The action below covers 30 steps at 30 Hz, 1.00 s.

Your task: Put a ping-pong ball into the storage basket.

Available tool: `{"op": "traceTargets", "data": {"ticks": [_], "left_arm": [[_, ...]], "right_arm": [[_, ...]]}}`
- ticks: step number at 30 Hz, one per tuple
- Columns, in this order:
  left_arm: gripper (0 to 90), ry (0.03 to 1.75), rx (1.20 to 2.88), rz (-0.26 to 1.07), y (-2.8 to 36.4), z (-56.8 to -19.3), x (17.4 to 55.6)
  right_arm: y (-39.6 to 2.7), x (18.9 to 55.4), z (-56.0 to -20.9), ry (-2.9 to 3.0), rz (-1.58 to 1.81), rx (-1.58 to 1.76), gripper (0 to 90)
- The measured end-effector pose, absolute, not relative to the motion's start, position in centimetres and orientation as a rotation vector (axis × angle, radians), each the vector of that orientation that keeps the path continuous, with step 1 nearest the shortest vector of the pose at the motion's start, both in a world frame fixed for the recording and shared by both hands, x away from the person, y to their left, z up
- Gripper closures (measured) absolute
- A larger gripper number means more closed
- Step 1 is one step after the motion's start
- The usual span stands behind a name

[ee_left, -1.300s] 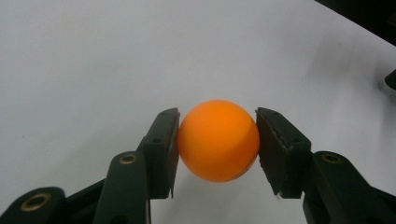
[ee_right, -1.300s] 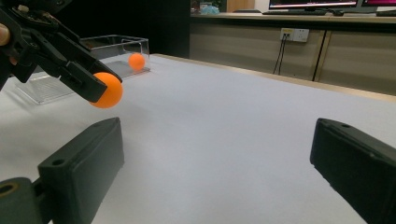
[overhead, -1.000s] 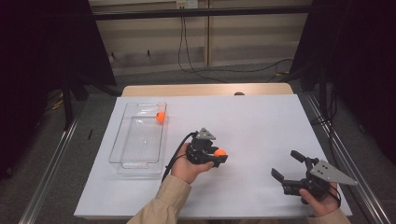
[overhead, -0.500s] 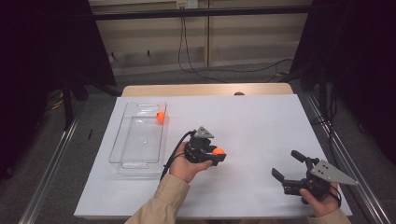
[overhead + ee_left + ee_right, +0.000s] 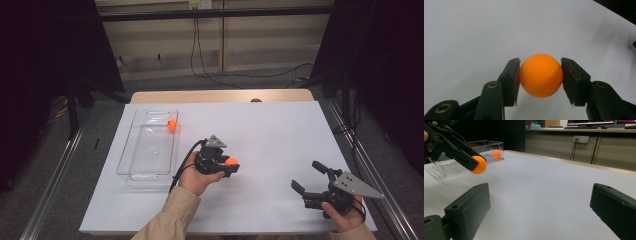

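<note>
On the white table (image 5: 280, 135), left claw (image 5: 231, 165) still grips orange ball (image 5: 230, 162), unmoved

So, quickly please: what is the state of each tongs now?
Left tongs: closed on the orange ball, held above the white table.
Right tongs: open, nothing between the jaws.

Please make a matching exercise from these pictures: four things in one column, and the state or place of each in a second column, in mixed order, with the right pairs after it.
Things:
1. left gripper
2. right gripper
3. clear tray
4. ball in the tray

States or places:
A. lies at the far corner, near the wall
B. jaws wide apart, nothing between them
C. stands on the white table cover, at the left
D. shut on an orange ball

Pairs: 1-D, 2-B, 3-C, 4-A
</note>
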<state>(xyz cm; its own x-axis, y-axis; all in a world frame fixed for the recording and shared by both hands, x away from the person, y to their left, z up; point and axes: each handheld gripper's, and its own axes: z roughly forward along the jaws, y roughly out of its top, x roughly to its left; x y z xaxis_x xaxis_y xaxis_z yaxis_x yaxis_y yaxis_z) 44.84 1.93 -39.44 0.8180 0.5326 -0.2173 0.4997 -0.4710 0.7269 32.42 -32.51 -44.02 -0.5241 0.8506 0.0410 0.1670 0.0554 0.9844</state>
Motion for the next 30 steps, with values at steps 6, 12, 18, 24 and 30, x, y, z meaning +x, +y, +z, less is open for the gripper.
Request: {"op": "traceTargets", "data": {"ticks": [6,12,18,24,30], "left_arm": [[51.1,0.762,2.143,0.050,2.1,-39.4,44.9],[51.1,0.764,2.139,0.049,2.3,-39.2,45.0],[51.1,0.771,2.148,0.054,2.6,-39.0,45.1],[51.1,0.774,2.139,0.060,2.8,-38.9,45.1],[51.1,0.783,2.143,0.069,3.1,-38.7,45.1]], "right_arm": [[-32.6,32.4,-44.0,1.750,1.514,1.027,2.8],[-32.6,32.3,-43.9,1.752,1.518,1.031,2.8],[-32.6,32.4,-43.9,1.751,1.517,1.026,2.8],[-32.6,32.3,-43.9,1.752,1.516,1.026,2.8],[-32.6,32.3,-43.9,1.753,1.519,1.028,2.8]]}}
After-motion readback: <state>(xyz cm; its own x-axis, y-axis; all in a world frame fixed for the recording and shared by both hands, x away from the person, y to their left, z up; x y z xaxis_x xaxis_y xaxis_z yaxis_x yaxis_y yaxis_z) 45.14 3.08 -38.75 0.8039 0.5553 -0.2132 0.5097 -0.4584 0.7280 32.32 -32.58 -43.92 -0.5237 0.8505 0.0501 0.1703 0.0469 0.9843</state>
